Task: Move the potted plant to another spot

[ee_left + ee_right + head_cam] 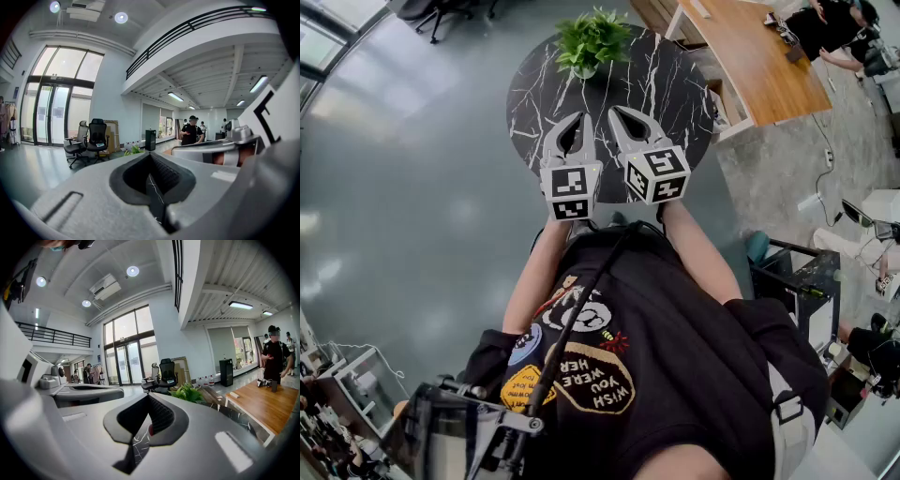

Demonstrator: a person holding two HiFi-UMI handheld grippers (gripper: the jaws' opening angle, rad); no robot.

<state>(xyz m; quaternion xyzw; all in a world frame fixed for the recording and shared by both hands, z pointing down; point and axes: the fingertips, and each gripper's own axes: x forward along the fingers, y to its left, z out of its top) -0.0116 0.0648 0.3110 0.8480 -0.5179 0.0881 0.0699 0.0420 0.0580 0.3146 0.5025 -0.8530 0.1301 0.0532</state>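
A green potted plant (591, 42) in a pale pot stands at the far edge of a round black marble table (675, 84). Both grippers hover side by side over the table's near half, well short of the plant. My left gripper (579, 118) is shut, its jaws meeting at the tip with nothing between them. My right gripper (614, 112) is likewise shut and empty. In the left gripper view only the plant's leaves (132, 150) peek over the shut jaws of the left gripper (151, 155). In the right gripper view the plant (187, 392) sits ahead, right of the right gripper (149, 397).
A wooden table (759, 56) stands just right of the marble table, with a person (274, 357) beside it. Office chairs (91, 138) stand by the tall windows beyond. A black cart (797, 291) is at the right. Grey floor surrounds the table.
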